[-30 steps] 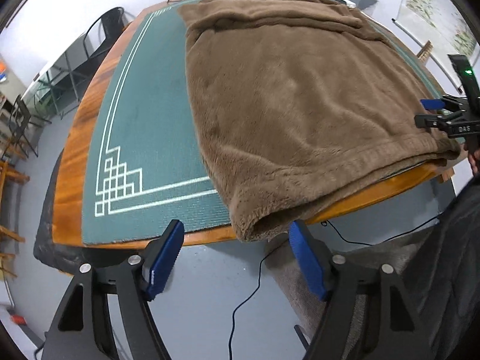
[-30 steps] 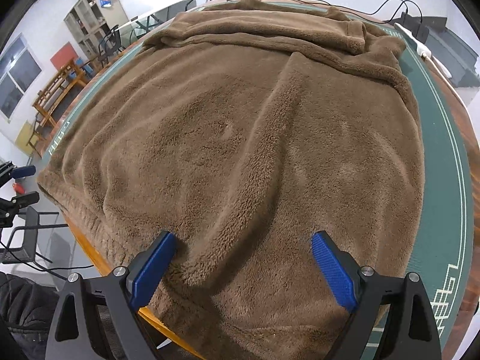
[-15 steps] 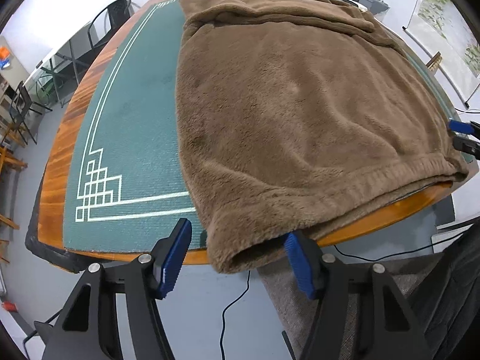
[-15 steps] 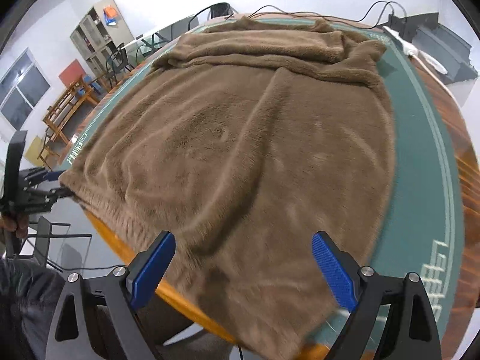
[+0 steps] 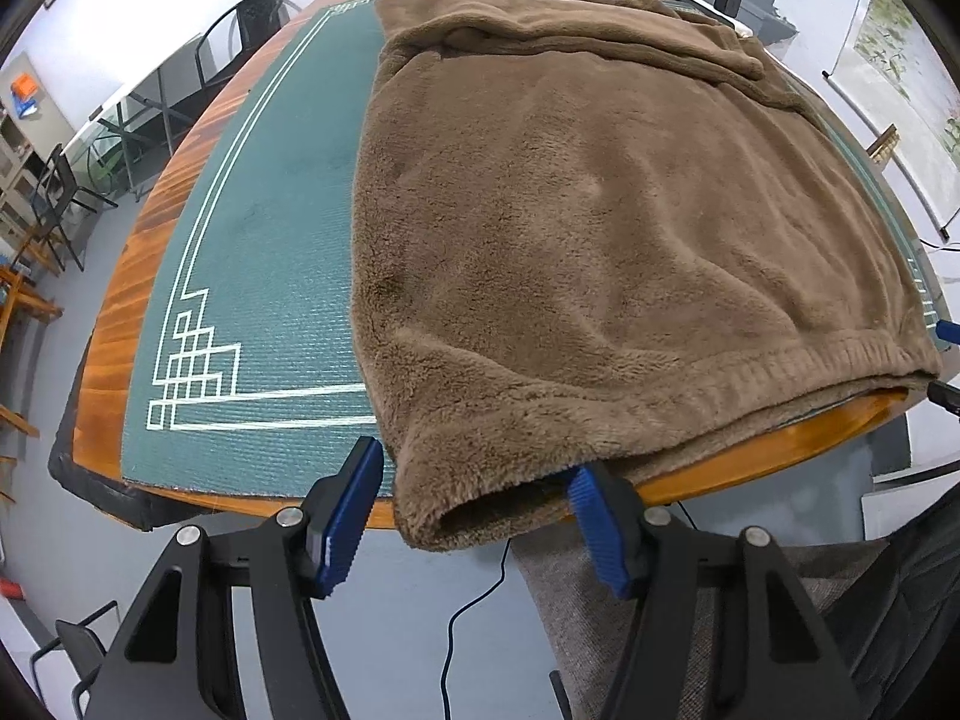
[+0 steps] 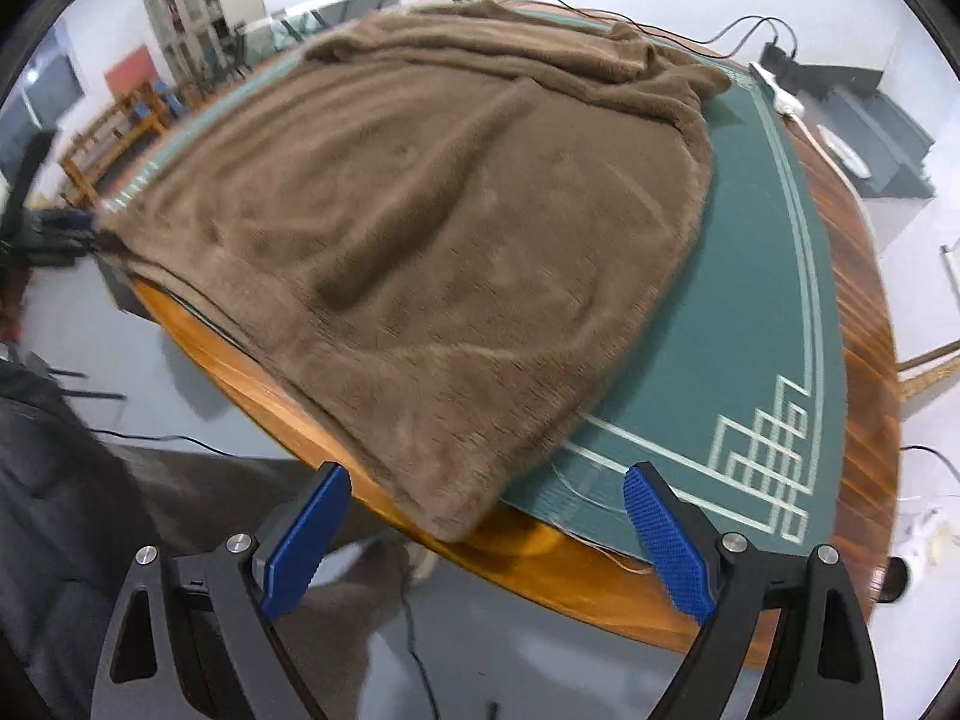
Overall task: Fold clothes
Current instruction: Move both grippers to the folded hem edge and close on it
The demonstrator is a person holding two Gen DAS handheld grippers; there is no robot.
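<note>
Cable (image 5: pixel 474 606) dangles below table (image 5: pixel 750 462); chair (image 5: pixel 252 12) beyond brown garment (image 5: pixel 600 252).

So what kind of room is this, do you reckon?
Probably an office or workroom, not a home: a large wooden table with a green mat, metal-framed chairs, and a shelving cabinet against the wall.

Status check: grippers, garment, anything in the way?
Left gripper and right gripper open, each at a near corner. Brown fleece garment spread flat, hem overhanging the table edge. No obstruction seen.
</note>
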